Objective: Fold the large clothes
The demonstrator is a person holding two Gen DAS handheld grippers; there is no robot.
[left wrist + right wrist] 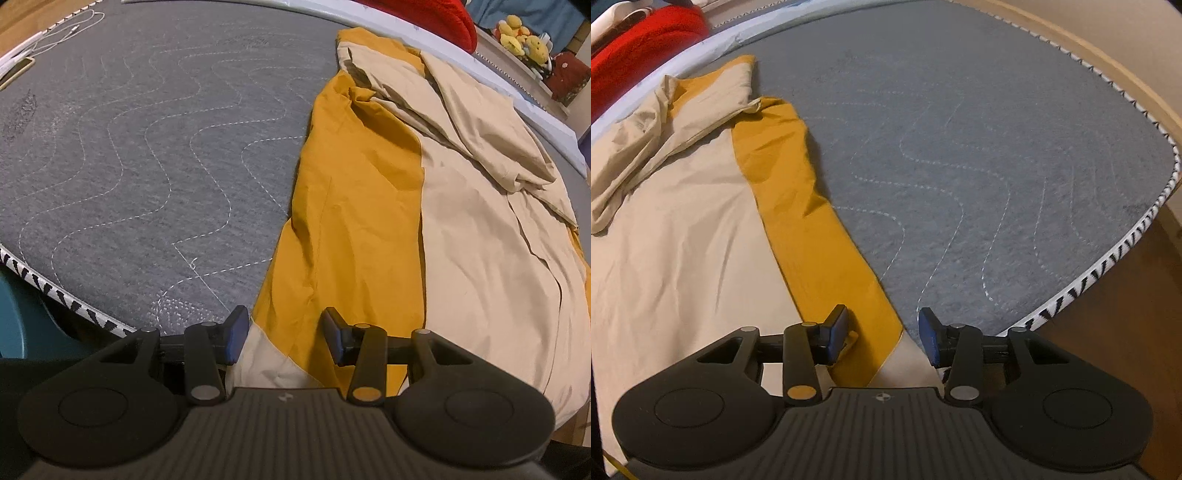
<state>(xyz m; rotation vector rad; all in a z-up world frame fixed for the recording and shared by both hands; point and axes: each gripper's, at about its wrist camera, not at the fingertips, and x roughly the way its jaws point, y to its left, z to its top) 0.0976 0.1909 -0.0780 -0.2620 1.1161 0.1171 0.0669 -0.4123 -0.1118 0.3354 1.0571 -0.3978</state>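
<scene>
crumpled mustard-and-cream garment (424, 206) lies on the grey quilted mattress (147, 147) (wavy stitching). left tongs (282, 339) and right tongs (882, 336) gape wide over its near corners, gripping nothing.

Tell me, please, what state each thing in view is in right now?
Left claw: open, poised at the cloth's near edge, gripping nothing.
Right claw: open, over the cloth's near corner, gripping nothing.
Mustard-and-beige cloth: partly folded, rumpled at the far end.
Grey mattress: bare, without a sheet.
</scene>
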